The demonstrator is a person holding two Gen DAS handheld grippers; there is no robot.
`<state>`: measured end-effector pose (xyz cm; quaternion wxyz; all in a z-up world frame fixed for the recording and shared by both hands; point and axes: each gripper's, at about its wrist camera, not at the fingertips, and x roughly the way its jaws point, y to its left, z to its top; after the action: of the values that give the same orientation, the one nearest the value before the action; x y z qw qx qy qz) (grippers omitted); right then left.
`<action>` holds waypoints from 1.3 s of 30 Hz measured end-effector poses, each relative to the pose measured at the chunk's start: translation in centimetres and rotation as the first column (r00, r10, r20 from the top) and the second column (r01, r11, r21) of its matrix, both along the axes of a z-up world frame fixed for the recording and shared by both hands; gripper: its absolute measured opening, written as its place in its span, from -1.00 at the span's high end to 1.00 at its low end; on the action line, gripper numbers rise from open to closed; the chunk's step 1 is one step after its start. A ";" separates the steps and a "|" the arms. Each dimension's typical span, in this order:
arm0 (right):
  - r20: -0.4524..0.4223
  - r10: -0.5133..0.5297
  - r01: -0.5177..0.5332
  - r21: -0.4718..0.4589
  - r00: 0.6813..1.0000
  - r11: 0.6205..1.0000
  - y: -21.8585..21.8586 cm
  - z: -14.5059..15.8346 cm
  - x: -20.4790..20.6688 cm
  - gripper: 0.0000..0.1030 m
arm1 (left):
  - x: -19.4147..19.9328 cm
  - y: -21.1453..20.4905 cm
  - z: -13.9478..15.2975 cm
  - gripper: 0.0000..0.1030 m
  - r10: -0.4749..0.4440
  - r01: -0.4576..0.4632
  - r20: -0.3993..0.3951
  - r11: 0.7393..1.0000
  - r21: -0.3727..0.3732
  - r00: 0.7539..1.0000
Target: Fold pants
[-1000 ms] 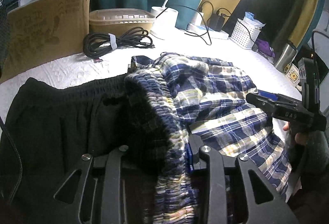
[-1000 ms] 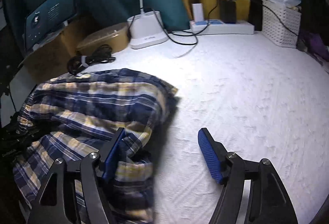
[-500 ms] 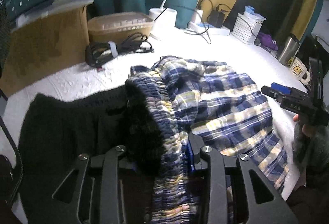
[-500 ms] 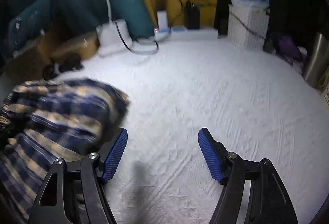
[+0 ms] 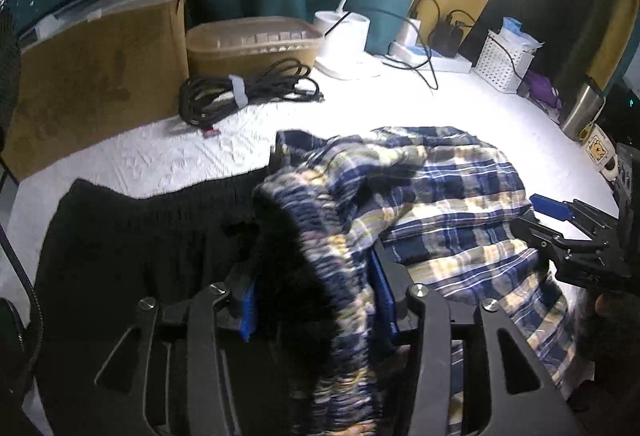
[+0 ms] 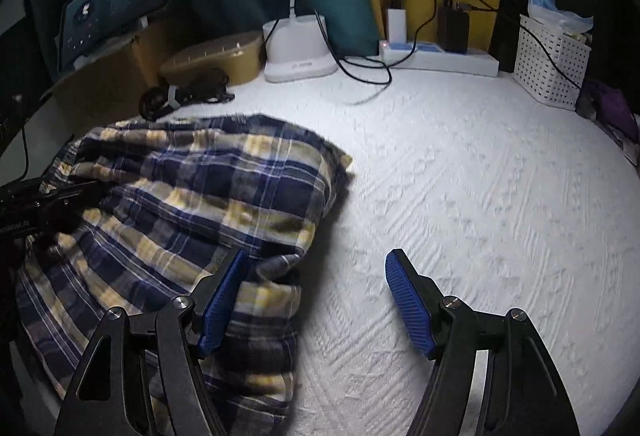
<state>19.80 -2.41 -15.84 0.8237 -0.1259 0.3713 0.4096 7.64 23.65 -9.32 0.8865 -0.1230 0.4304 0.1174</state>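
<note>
The left gripper (image 5: 316,300) is opening around the plaid pants' (image 5: 440,204) bunched waistband, while the right gripper (image 6: 316,300) stands wide open, gripping nothing.

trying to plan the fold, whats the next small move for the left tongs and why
Probably finish letting go and draw the left tongs back. Their jaws are opening, with the gathered waistband of the plaid pants between them, lying partly over the black garment. The right tongs stand open and empty above the white cover at the plaid edge, so a regrasp likely follows.
</note>
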 end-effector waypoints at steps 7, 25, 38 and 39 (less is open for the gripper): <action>0.003 -0.013 0.013 -0.016 1.000 1.000 -0.7 -0.7 -0.2 -0.40 | -0.9 0.3 -0.7 -0.17 0.023 -0.023 0.010 1.000 -0.007 1.000; 0.043 -0.070 0.070 -0.011 0.997 0.997 -4.2 0.7 -2.6 -0.40 | -4.5 -3.4 0.4 -0.16 0.022 -0.022 0.003 0.999 0.039 1.000; 0.069 -0.100 0.099 0.029 0.993 0.995 -9.1 1.9 -5.2 -0.40 | -7.9 -7.2 2.4 -0.16 0.035 -0.041 0.056 0.993 0.115 0.998; 0.072 -0.105 0.102 0.036 0.992 0.994 -9.6 2.1 -5.4 -0.40 | -8.0 -7.6 2.6 -0.16 0.028 -0.035 0.063 0.992 0.118 0.998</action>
<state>14.41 -12.02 -13.75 0.8591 -0.1081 0.3397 0.3673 -0.32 16.05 -6.73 0.9031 -0.0801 0.3932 0.1531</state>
